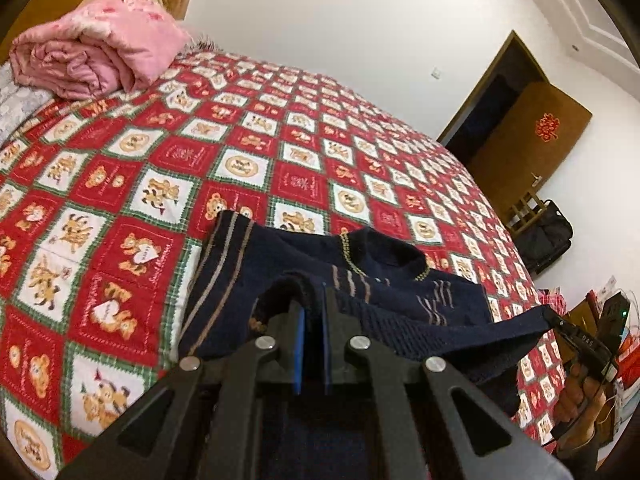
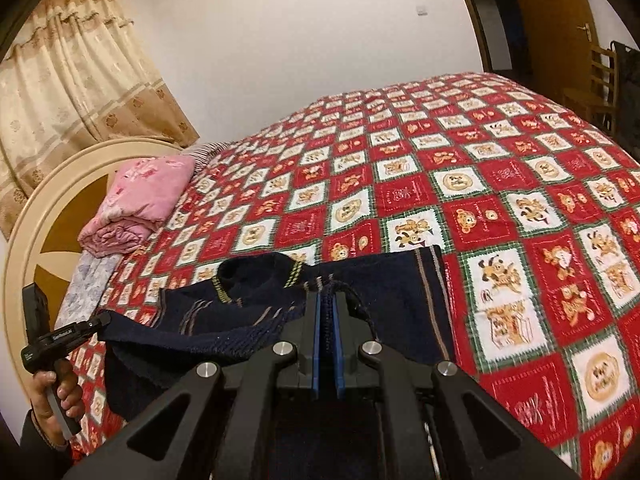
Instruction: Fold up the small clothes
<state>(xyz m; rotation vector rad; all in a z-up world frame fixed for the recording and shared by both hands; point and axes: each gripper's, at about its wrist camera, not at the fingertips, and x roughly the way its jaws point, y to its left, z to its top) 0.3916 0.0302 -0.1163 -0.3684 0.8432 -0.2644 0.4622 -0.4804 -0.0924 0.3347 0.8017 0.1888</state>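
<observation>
Left tool point(image 1: 314, 304) and right tool point(image 2: 329, 304) both clamp the navy sweater's point(image 1: 400, 280) hem

soft, even indoor light is filling both views, leaving the white wall point(image 1: 340, 20) bright and slightly washed out, with no hard shadows falling on the bedspread point(image 1: 280, 140). fisheye distortion is bending the bed's edges and darkening the corners of each view. the navy sweater point(image 2: 380, 292) is showing little detail, and fine print is blurring slightly.
</observation>
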